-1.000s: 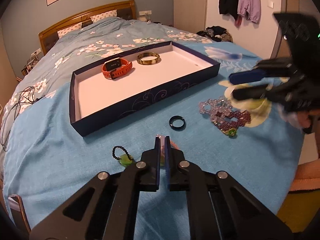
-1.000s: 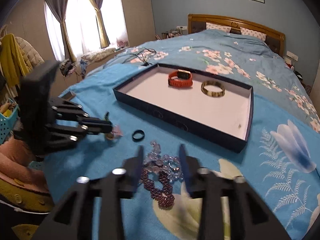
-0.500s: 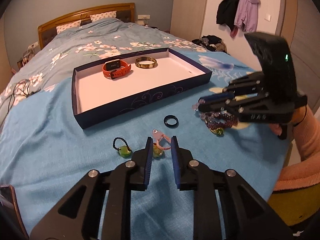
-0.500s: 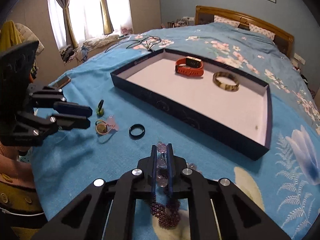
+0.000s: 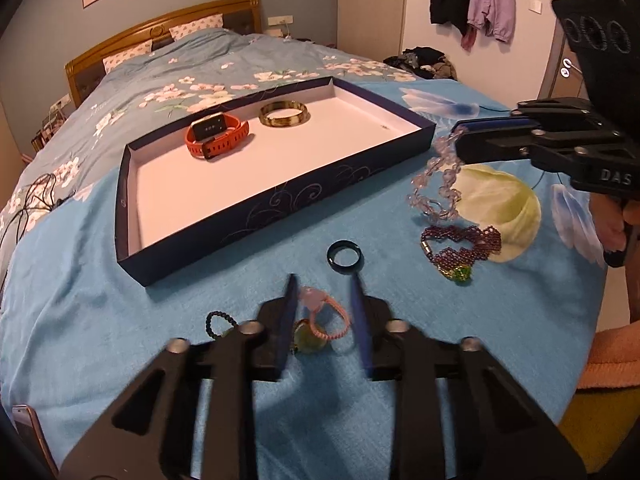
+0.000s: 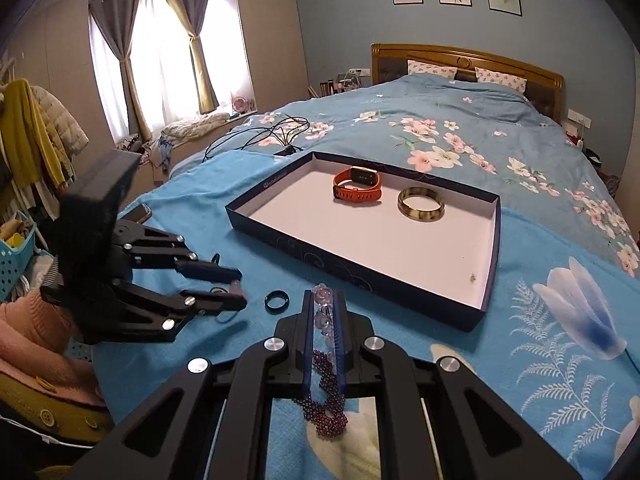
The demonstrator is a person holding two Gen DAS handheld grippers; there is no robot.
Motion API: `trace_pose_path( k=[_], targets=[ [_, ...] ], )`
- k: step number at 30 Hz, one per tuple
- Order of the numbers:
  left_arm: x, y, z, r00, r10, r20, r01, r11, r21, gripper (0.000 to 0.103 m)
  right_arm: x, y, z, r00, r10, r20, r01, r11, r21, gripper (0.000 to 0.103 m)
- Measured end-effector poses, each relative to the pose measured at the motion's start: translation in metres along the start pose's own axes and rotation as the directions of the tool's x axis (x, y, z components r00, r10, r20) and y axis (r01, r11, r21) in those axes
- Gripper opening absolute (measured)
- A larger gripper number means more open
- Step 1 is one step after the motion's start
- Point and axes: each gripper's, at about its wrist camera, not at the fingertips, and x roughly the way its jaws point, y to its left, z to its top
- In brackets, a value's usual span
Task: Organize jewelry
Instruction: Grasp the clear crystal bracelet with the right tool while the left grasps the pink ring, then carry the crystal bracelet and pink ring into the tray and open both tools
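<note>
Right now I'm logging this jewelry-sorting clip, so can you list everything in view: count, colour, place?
Shallow cardboard tray: one, navy outside, white inside, on the bed.
Orange-strapped smartwatch: one, in the tray's far end.
Olive-gold bangle: one, in the tray beside the watch.
Clear glass-bead bracelet: one, pale lilac, hanging from the right jaws above the bedspread.
Dark purple beaded bracelet: one, green charm, on the bedspread.
Black ring: one, on the bedspread near the tray.
Pink cord bracelet: one, between the left jaws.
Small black bead loop: one, left of the left jaws.
Blue floral bedspread: one, under everything.
Left gripper: black, jaws open.
Right gripper: black, jaws shut on the clear bracelet.
</note>
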Motion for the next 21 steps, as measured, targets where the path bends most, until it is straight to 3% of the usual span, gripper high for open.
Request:
trace_pose_path(
  k=[6, 14, 21],
  targets=[
    [-0.002, 0.007, -0.002, 1.0, -0.007, 0.014, 0.008, 0.999, -0.04, 0.013, -0.003, 0.0, 0.003, 1.0, 0.007, 0.02, -0.007, 1.0, 0.01, 0.007],
    [-0.027, 0.036, 0.006, 0.99, -0.076, 0.119, 0.097, 0.978, -0.185, 0.013, -0.008, -0.004, 0.009, 0.998, 0.011, 0.058, -0.014, 0.999, 0.045, 0.007],
    [-0.044, 0.049, 0.013, 0.98, -0.079, 0.183, 0.122, 0.963, -0.239, 0.013, -0.011, -0.008, 0.016, 0.997, 0.004, 0.083, -0.009, 0.998, 0.065, 0.007]
  ],
)
